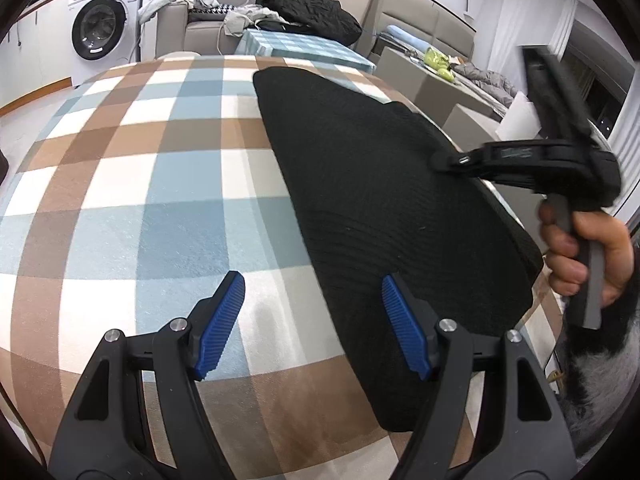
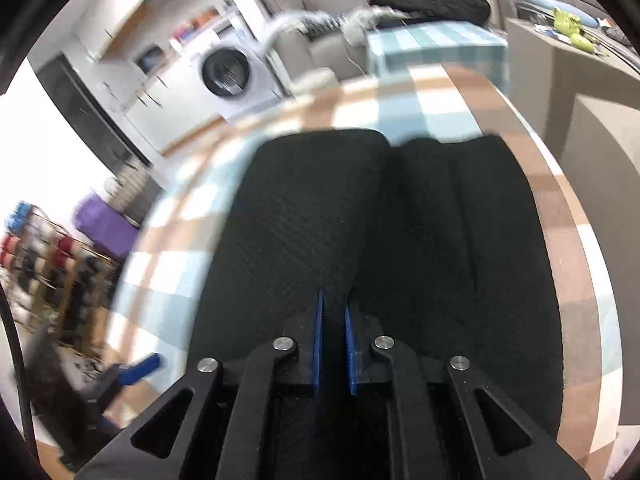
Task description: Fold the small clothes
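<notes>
A black knit garment (image 1: 380, 208) lies on the checked tablecloth (image 1: 140, 168), on the right half of the table. My left gripper (image 1: 314, 294) is open and empty, low over the garment's near left edge, one blue pad over cloth and one over the garment. My right gripper (image 1: 440, 160) reaches in from the right and is shut on the garment's right edge. In the right wrist view the right gripper (image 2: 333, 304) pinches a fold of the black garment (image 2: 304, 208), which is lifted on the left part. The left gripper (image 2: 136, 368) shows blurred at lower left.
The table's right edge (image 1: 516, 208) is close to the garment. Behind stand a washing machine (image 1: 100, 20), a sofa with a black clothes pile (image 1: 316, 8) and a second checked table (image 1: 304, 46). A grey counter (image 1: 440, 80) is at the right.
</notes>
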